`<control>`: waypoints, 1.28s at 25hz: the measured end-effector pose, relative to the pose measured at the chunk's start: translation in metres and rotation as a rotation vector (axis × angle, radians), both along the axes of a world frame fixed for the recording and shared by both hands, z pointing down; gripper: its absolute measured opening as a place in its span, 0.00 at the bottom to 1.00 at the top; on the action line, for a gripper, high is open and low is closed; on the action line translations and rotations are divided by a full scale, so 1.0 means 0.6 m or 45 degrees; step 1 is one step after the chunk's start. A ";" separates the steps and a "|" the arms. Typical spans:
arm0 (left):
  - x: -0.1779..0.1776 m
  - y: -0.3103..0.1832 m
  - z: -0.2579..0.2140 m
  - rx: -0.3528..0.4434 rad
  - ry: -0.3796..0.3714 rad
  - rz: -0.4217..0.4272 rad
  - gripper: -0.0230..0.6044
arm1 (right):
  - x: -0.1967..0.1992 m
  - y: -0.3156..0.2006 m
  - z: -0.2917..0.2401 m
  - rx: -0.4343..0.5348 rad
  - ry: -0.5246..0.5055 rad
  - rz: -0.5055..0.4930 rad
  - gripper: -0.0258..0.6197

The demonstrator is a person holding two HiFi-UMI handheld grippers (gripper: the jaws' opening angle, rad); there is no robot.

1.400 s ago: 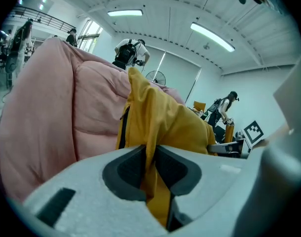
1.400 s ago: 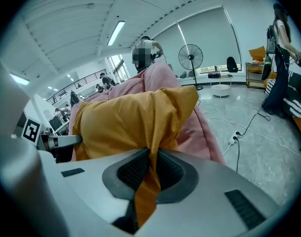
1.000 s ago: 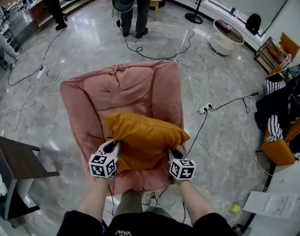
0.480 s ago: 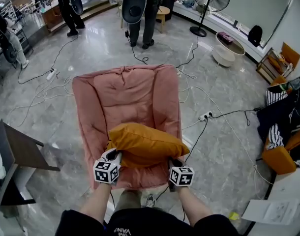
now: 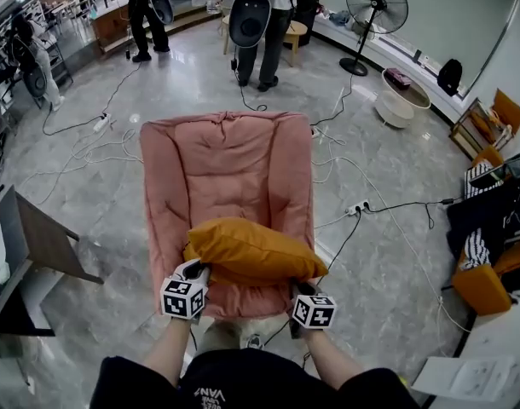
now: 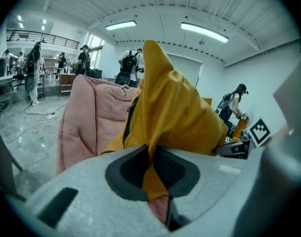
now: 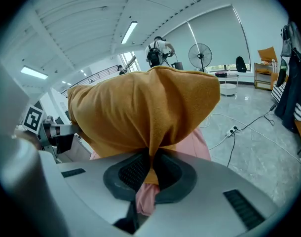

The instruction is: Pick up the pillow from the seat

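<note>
Pinching the mustard-yellow fabric pillow [image 5: 247, 250] at its two near corners, the left gripper [image 5: 194, 271] and the right gripper [image 5: 301, 286] are each clamping a fold of its cloth between nearly closed jaws. The pillow is spanning the gap between both grippers and bulging out ahead of their jaws. Compared with a second ago, it is sitting over the front edge of the pink padded fabric chair [image 5: 226, 164], most of which is now lying beyond the jaws. That is suggesting the lift is well under way, though the pillow's underside may still be brushing the seat.
</note>
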State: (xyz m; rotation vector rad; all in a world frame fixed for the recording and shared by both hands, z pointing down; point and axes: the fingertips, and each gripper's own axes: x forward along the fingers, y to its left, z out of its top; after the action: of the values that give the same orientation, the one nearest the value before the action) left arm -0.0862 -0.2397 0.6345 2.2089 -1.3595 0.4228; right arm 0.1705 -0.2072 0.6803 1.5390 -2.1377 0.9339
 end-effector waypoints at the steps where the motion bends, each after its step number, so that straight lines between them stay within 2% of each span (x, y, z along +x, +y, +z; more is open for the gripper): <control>1: -0.001 0.007 -0.004 0.005 -0.007 -0.004 0.10 | -0.001 0.007 -0.006 0.009 0.001 -0.013 0.08; 8: -0.020 0.044 -0.042 0.068 -0.060 -0.045 0.09 | -0.019 0.038 -0.060 0.100 0.038 -0.120 0.07; 23: -0.034 0.088 -0.190 0.318 -0.015 -0.067 0.08 | -0.024 0.048 -0.251 0.450 0.033 -0.198 0.07; 32: -0.056 0.126 -0.297 0.486 0.048 -0.119 0.08 | -0.044 0.050 -0.394 0.688 -0.061 -0.246 0.07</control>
State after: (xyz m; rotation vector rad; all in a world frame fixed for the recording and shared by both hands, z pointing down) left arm -0.1200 -0.1642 0.4562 2.4223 -1.6245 0.0907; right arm 0.1440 -0.1773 0.4437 1.4961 -2.6623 0.3422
